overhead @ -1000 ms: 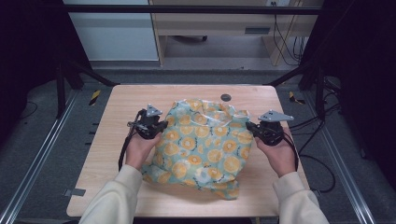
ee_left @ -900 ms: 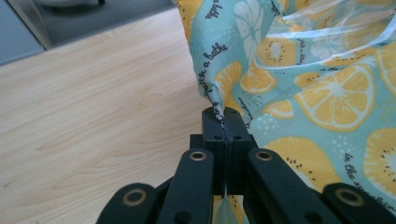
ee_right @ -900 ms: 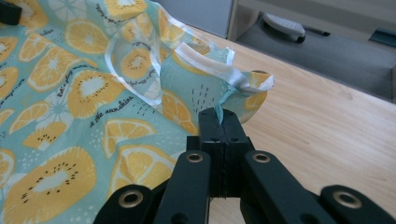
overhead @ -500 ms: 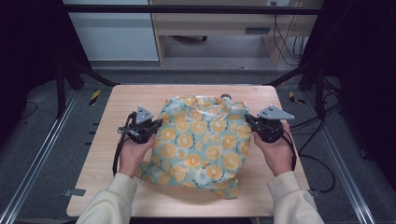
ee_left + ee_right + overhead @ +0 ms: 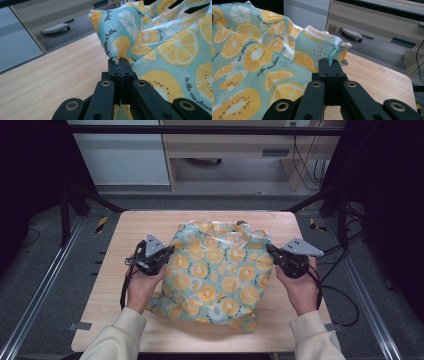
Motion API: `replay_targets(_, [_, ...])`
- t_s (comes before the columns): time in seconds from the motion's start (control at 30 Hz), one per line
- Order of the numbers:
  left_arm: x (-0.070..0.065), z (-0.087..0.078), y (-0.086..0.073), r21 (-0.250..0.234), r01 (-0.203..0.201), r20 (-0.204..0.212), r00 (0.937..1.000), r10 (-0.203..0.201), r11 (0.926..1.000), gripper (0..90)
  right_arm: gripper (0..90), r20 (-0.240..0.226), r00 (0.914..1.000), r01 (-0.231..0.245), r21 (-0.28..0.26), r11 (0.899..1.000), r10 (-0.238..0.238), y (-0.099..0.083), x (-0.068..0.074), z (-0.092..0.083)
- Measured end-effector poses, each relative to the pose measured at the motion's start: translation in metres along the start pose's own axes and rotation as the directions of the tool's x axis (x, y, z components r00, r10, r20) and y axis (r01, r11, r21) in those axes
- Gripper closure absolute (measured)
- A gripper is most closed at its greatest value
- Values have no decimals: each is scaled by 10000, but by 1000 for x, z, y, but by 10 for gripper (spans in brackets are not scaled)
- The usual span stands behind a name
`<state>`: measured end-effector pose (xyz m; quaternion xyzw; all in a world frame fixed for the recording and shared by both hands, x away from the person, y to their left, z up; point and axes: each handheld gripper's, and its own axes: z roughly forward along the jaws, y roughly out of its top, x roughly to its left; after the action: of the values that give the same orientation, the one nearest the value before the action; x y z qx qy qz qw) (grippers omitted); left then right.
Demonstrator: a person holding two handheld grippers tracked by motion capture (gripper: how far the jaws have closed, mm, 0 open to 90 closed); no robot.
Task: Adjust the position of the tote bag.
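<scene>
A teal cloth printed with orange slices is held stretched over the middle of the wooden table. My left gripper is shut on the cloth's left edge, and in the left gripper view the fabric is pinched between the closed jaws. On the opposite side my right gripper is shut on the right edge; the right gripper view shows a folded hem clamped at the jaw tips. The cloth's near part lies crumpled on the table.
A small dark round object peeks out behind the cloth's far edge. Black cables trail from the right gripper off the table's right side. A desk and a cabinet stand beyond the table.
Both grippers have moved apart and slightly toward the person, pulling the cloth wider and flatter. Both stay shut on its edges.
</scene>
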<state>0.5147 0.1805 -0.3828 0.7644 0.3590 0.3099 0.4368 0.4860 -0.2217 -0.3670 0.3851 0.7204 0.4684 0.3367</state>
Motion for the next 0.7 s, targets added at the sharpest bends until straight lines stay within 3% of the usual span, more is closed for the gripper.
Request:
replay_targets(0.17, [-2,-6,7,-487,-234,-187,9996,225,9985,900,900,186,9998,-31,-171,9998,35,0,3,-8])
replay_targets(0.27, [-2,-8,7,-541,-272,-155,9995,264,9982,900,900,204,9998,11,-244,9997,-6,1,4,-11])
replay_targets(0.47, [-1,-31,0,-852,-434,-75,9991,429,9954,900,900,-88,9992,384,-406,9984,-388,-6,17,-24])
replay_targets(0.7, [-9,-52,-9,-1130,-692,-194,9975,674,9912,900,900,-327,9982,485,-613,9969,-506,-19,33,-41])
